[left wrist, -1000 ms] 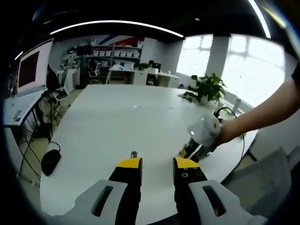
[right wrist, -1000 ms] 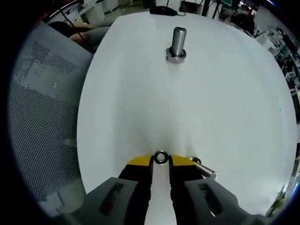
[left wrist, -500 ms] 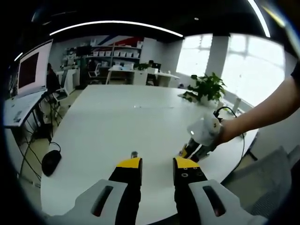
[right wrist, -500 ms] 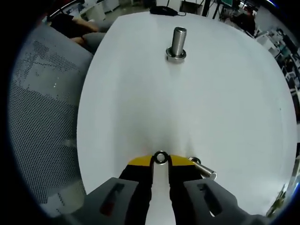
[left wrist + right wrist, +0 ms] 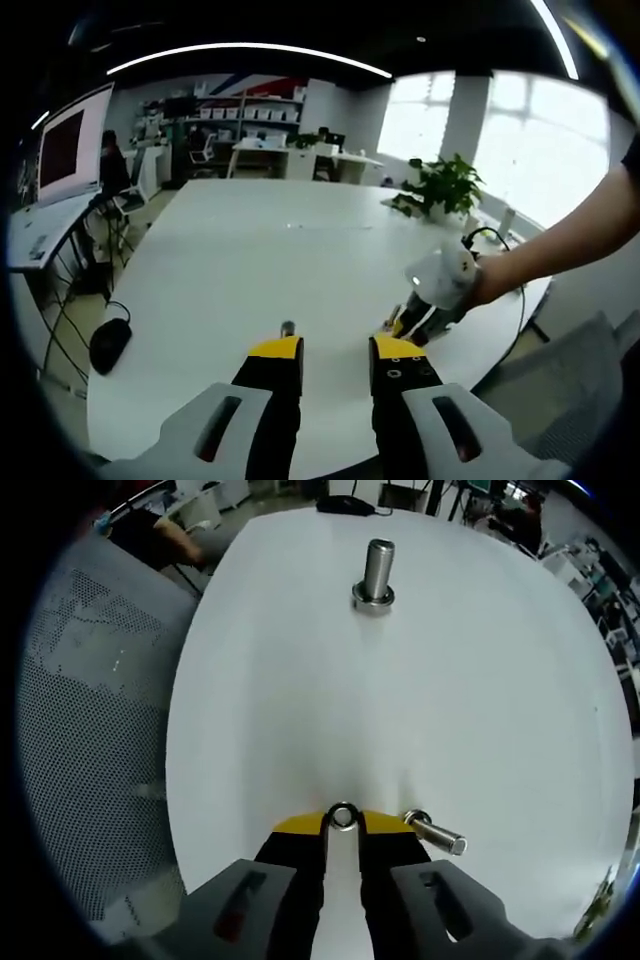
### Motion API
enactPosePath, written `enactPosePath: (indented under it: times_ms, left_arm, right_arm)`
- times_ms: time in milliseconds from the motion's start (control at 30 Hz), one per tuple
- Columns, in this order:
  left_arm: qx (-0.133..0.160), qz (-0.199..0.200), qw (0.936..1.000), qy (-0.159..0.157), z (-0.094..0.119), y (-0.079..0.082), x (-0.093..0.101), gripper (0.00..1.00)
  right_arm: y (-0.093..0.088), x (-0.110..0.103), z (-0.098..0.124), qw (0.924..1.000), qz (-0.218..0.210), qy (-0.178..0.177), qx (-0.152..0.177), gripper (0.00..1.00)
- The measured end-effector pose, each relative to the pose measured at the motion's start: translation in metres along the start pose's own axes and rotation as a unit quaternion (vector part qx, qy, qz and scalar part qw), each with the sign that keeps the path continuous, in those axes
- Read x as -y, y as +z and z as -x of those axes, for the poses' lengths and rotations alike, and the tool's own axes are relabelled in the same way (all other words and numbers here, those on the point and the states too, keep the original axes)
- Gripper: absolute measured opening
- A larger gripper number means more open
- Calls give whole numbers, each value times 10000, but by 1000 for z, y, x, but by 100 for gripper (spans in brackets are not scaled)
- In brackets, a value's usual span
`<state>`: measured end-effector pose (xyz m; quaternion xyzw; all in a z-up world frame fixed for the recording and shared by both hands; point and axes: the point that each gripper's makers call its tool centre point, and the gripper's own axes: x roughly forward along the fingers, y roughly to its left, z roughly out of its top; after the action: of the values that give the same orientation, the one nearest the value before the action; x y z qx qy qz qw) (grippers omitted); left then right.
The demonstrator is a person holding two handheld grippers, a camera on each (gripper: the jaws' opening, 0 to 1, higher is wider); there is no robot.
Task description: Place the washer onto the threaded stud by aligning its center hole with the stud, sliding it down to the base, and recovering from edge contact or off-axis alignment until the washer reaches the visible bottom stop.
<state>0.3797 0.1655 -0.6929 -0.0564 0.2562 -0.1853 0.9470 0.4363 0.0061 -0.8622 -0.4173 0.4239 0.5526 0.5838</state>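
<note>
A small steel washer is pinched edge-on between the yellow tips of my right gripper, low over the white table. The threaded stud stands upright on its round base far ahead, well apart from the washer. In the left gripper view the stud peeks just past my own left jaw tip. My left gripper is open with nothing between its jaws. The right gripper, held by a person's hand, comes in from the right near the table's edge.
A loose bolt lies on the table just right of my right jaw. A mesh chair stands left of the table. A black mouse lies at the left edge; a plant stands at the far right.
The right gripper has shifted and tilted slightly with the washer still in it; the lying bolt now shows a little clearer of the jaw. The left gripper has not moved.
</note>
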Motion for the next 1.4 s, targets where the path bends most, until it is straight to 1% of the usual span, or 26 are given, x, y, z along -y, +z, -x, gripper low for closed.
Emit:
enactPosePath:
  times_ms: [100, 200, 300, 533, 633, 733, 867, 1033, 1167, 1400]
  left_arm:
    - [-17, -20, 10000, 4, -1, 0, 0, 24]
    - [-16, -7, 10000, 12, 0, 0, 0, 24]
    - [-11, 12, 10000, 25, 0, 0, -1, 24]
    - [-17, -12, 10000, 10, 0, 0, 0, 24]
    - [-8, 12, 10000, 8, 0, 0, -1, 24]
    - [8, -2, 10000, -8, 0, 1, 0, 24]
    - [-30, -48, 10000, -27, 0, -1, 2, 24]
    - [-5, -38, 10000, -39, -1, 1, 2, 24]
    - [-3, -42, 10000, -50, -1, 1, 2, 24]
    - [-35, -77, 10000, -42, -1, 0, 3, 24]
  right_arm:
    - [4, 2, 9, 9999, -53, -30, 119, 13]
    - [8, 4, 18, 9998, -10, -85, 198, 13]
    - [12, 10, 27, 9995, -47, -155, 288, 13]
    - [17, 18, 49, 9982, -139, -317, 490, 13]
    - [15, 23, 57, 9977, -134, -398, 524, 13]
    - [15, 30, 67, 9964, -242, -503, 636, 13]
    - [11, 36, 73, 9953, -364, -571, 696, 13]
    - [7, 45, 85, 9929, -471, -728, 820, 13]
    - [3, 50, 90, 9913, -555, -813, 879, 13]
    - [-3, 57, 90, 9899, -675, -862, 903, 13]
